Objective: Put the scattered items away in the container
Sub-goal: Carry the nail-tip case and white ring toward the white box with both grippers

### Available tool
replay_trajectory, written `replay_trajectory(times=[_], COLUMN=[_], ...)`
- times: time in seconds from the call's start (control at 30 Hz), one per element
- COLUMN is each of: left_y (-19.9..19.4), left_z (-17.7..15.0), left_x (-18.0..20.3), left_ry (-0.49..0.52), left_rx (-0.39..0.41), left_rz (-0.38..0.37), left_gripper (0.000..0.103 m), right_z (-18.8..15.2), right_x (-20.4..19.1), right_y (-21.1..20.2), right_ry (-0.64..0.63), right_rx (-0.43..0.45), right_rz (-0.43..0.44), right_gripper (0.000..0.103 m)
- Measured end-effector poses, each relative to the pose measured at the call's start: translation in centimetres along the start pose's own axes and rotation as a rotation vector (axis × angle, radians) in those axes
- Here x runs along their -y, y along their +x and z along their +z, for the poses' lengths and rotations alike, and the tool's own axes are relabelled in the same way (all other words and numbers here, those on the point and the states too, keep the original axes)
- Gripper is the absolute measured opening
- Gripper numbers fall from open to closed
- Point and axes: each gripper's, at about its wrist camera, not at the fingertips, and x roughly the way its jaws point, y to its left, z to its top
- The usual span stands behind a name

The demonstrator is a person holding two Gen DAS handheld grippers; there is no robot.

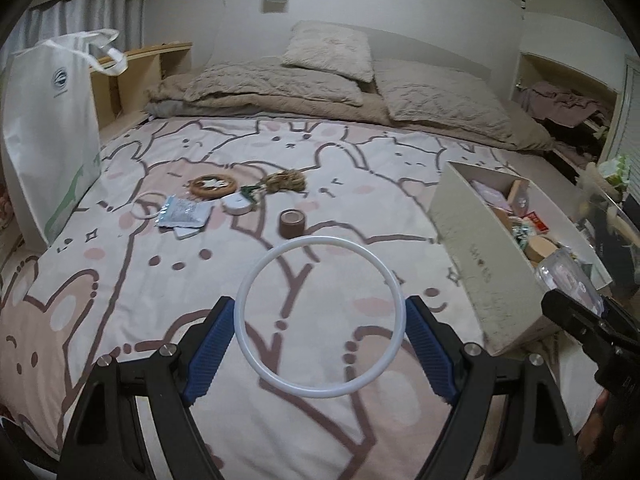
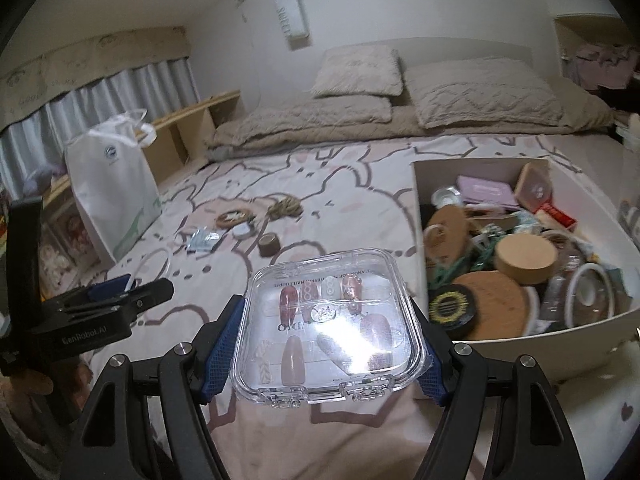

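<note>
My left gripper (image 1: 320, 302) is shut on a large white ring (image 1: 320, 238), its blue pads pressing both sides, and holds it above the bunny-print bedspread. My right gripper (image 2: 324, 300) is shut on a clear plastic case of press-on nails (image 2: 328, 324), just left of the open box (image 2: 418, 200), which is full of several items. In the left wrist view the box (image 1: 472, 248) lies to the right, with the right gripper (image 1: 580, 320) at its near corner. A brown tape roll (image 1: 292, 223), silver packet (image 1: 182, 212), woven disc (image 1: 214, 186), twine bundle (image 1: 286, 180) and small white ring (image 1: 140, 208) lie scattered on the bed.
A tall white paper bag (image 1: 48, 140) stands at the bed's left edge by a wooden shelf (image 1: 140, 60). Pillows (image 1: 328, 52) and a beige duvet fill the far end. Clothes are piled on a ledge (image 1: 560, 100) at the far right.
</note>
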Motion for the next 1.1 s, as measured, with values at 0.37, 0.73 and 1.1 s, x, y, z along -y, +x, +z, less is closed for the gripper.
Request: replay_trajectory(times=[0.37,0.73,1.1], left_y=[0.1,-0.2,0.6], left_z=[0.5,1.2,2.0], left_x=[3.7,7.9,12.5], left_ry=[0.034,0.087,0.12], left_rx=[0.008,0.03,0.037], left_rz=[-0.081,-0.127,-0.189], left_gripper=[0.084,0.084,0.084], right_z=[0.1,0.5,2.2], right_x=[4.2,8.6,13.7], right_y=[-3.1,-4.8,-5.6], right_ry=[0.061,0.087,0.076], right_rx=[0.055,0.108,0.129], right_rz=[-0.045,-0.09,-0.142], right_gripper=[0.076,0.076,0.076])
